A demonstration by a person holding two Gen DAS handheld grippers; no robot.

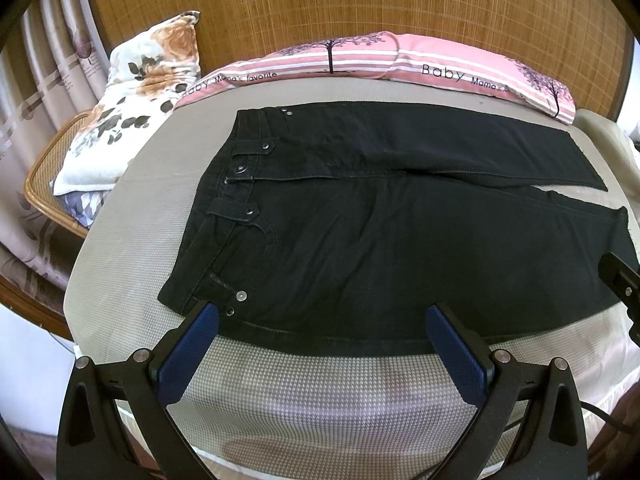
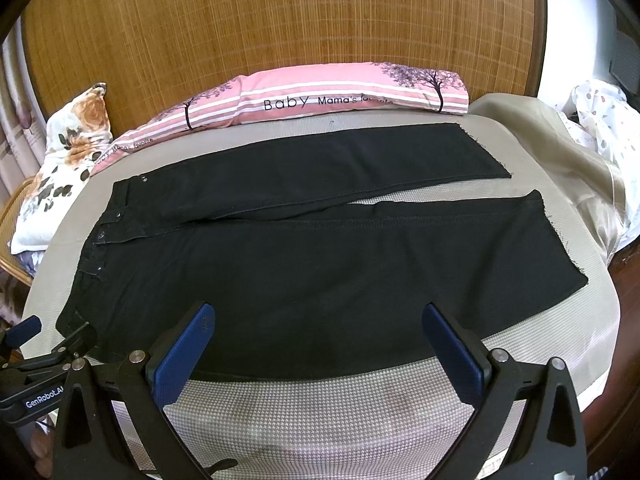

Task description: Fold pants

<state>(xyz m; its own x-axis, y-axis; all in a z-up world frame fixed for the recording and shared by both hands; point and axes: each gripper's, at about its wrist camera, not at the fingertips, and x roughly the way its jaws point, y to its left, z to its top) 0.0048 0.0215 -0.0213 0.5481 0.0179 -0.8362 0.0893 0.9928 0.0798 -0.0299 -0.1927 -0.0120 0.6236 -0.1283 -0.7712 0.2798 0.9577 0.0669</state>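
Low in both frames: left gripper (image 1: 322,344) and right gripper (image 2: 318,344), fingers wide apart, holding nothing. Mid-frame: black pants (image 2: 320,264) flat on the bed (image 2: 320,420), legs side by side, unfolded. All folding left, seemingly. Beyond: pink pillow (image 2: 328,96).

The place was a bedroom in a home. A bed with a beige houndstooth-patterned cover (image 1: 304,396) stood against a woven bamboo headboard (image 1: 320,4). A long pink striped pillow printed with "Baby" (image 2: 328,94) lay along it, beside a white cushion with orange flowers (image 1: 132,100). Pale patterned curtains (image 1: 48,80) hung at the left, above a rattan chair (image 1: 44,172).
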